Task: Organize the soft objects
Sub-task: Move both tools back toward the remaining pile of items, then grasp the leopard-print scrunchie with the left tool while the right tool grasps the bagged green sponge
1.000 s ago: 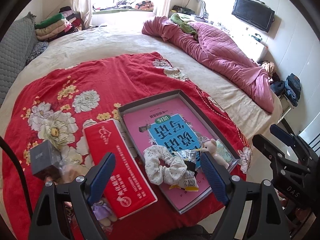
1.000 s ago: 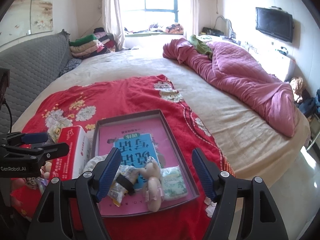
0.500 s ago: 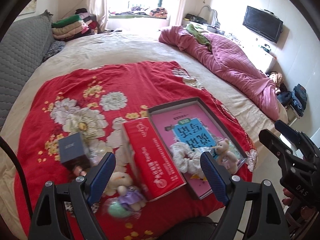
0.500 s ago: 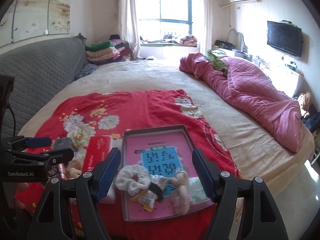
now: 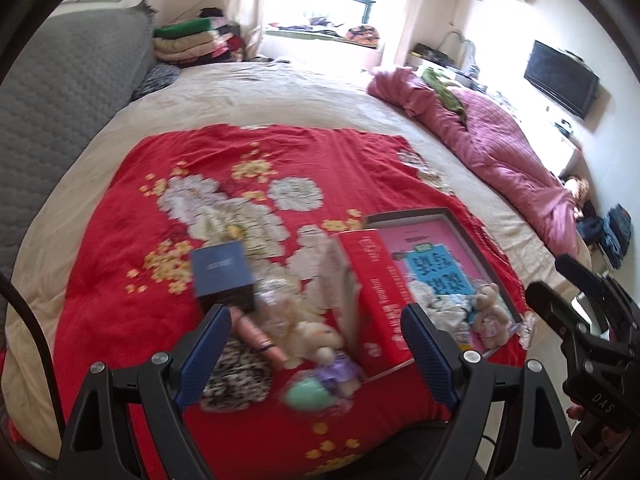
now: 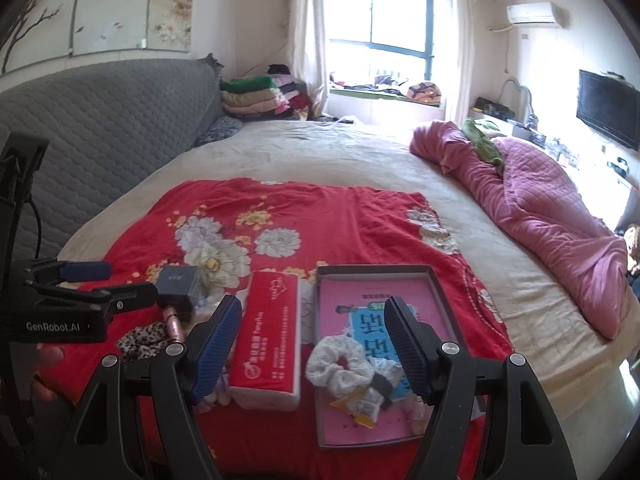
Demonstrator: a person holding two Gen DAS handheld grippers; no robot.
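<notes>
My left gripper [image 5: 316,350] hangs open and empty above a blurred pile on the red floral blanket [image 5: 248,168]: a cream plush toy [image 5: 316,336], a purple-dressed doll [image 5: 340,368], a green ball [image 5: 308,394], a leopard scrunchie [image 5: 236,372] and a pink tube [image 5: 256,332]. My right gripper [image 6: 312,344] is open too, with nothing in it, over the red tissue pack [image 6: 268,340] and the dark tray [image 6: 376,268]. In the tray lie a white scrunchie [image 6: 340,364], a snack packet [image 6: 360,400] and a small bear [image 5: 488,312] on a pink book.
A navy box [image 5: 222,270] stands left of the tissue pack. A pink quilt [image 6: 540,200] is heaped on the bed's right side, a grey headboard [image 6: 100,120] is at the left, and folded clothes [image 6: 256,96] are stacked by the window. The bed's edge drops to the floor at right.
Both grippers have shifted left and back from the tray. The left view now holds the toy pile and navy box between its fingers. Both grippers stay open and empty.
</notes>
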